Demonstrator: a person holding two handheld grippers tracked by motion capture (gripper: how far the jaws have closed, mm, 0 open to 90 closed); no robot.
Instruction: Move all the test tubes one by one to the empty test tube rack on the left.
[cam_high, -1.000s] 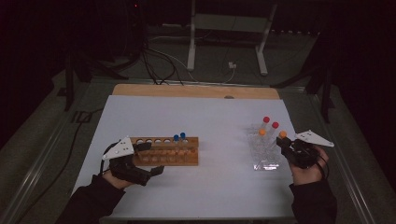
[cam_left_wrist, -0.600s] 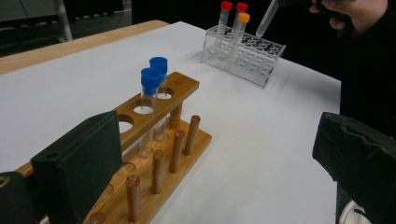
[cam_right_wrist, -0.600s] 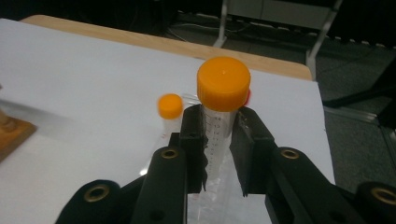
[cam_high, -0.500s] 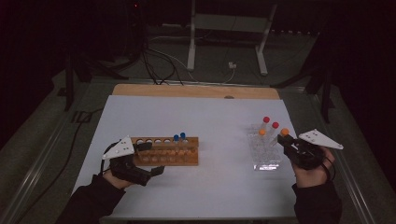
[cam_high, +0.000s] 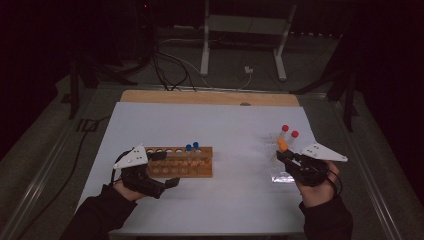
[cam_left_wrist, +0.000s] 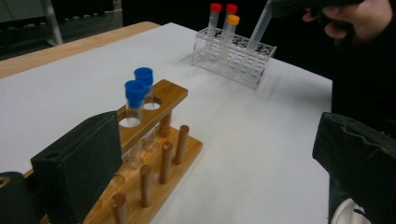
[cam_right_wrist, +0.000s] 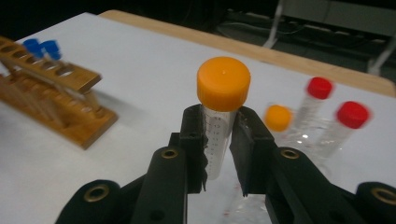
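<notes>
At six o'clock on the table, your left gripper (cam_high: 162, 170) straddles the near end of the wooden rack (cam_high: 181, 161), jaws wide and gripping nothing, probably to steady it. Toward four o'clock, your right gripper (cam_right_wrist: 219, 140) pinches the orange-capped tube (cam_right_wrist: 222, 105) just under its cap, likely carrying it. Beyond it stands the clear rack (cam_left_wrist: 236, 58), holding two red-capped tubes (cam_left_wrist: 222, 16).

On the table (cam_high: 215, 125), the wooden rack (cam_high: 180, 162) sits at lower left of the high view with two tubes (cam_high: 192, 148) standing in its right end; the clear rack (cam_high: 281, 162) lies at lower right, well apart, holding three tubes (cam_high: 289, 132)
</notes>
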